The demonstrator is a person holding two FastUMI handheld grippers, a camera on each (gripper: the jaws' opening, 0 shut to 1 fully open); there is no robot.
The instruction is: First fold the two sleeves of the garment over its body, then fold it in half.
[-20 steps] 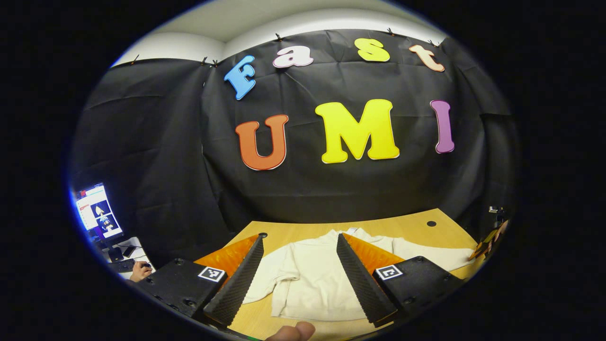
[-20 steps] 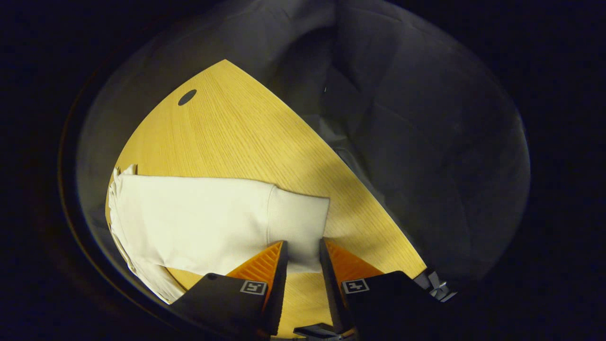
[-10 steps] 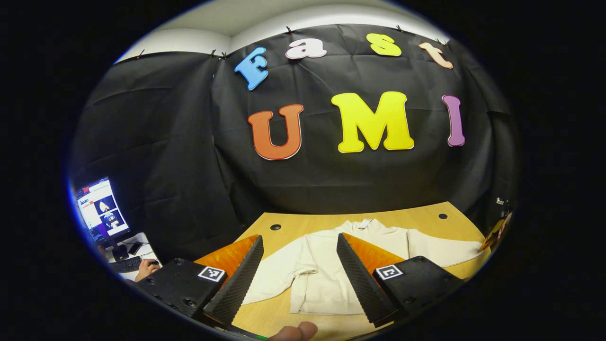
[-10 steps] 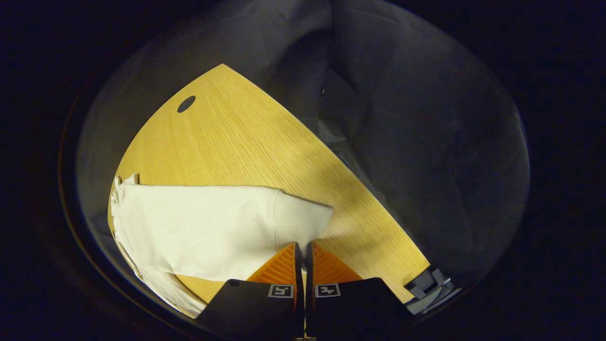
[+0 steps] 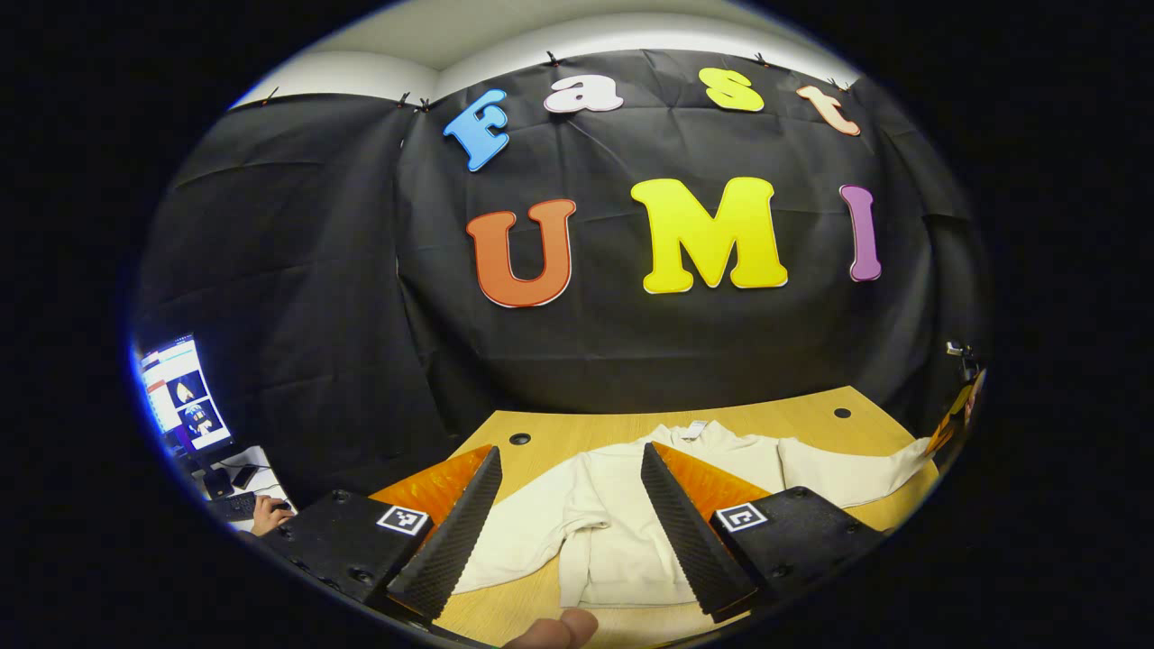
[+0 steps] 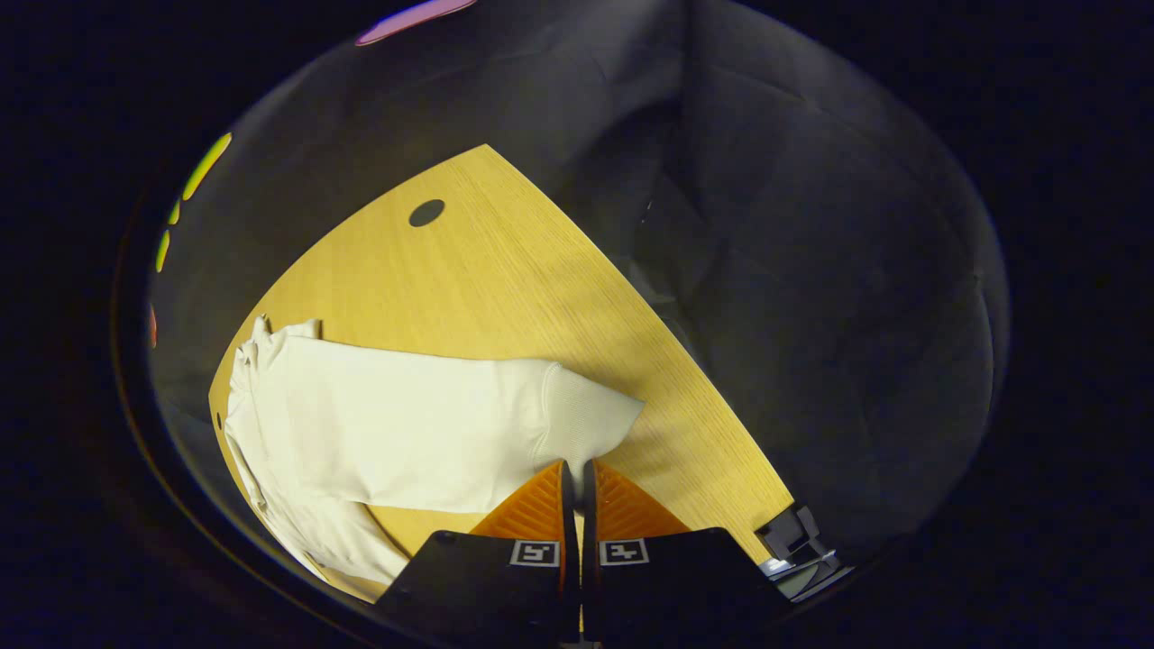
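A cream long-sleeved garment (image 5: 613,523) lies front-up on the wooden table (image 5: 793,419), collar toward the wall. My left gripper (image 5: 570,449) hangs open above the garment's near side, its fingers apart over the body and the left sleeve (image 5: 514,536). In the right gripper view the right sleeve (image 6: 406,424) stretches out to the left. My right gripper (image 6: 577,469) is shut on that sleeve's ribbed cuff (image 6: 590,419), which is raised a little off the table. The same gripper (image 5: 947,433) shows small at the far right in the left gripper view, at the sleeve's tip.
The table's right edge (image 6: 712,397) runs close beside the cuff, with dark cloth beyond. Round cable holes (image 5: 519,439) (image 6: 425,213) sit near the far corners. A lit monitor (image 5: 180,397) and a person's hand (image 5: 266,516) are off to the left, below table level.
My right gripper closed on the cuff, then lifted it slightly and drew it inward. The left gripper stayed open and shifted only a little.
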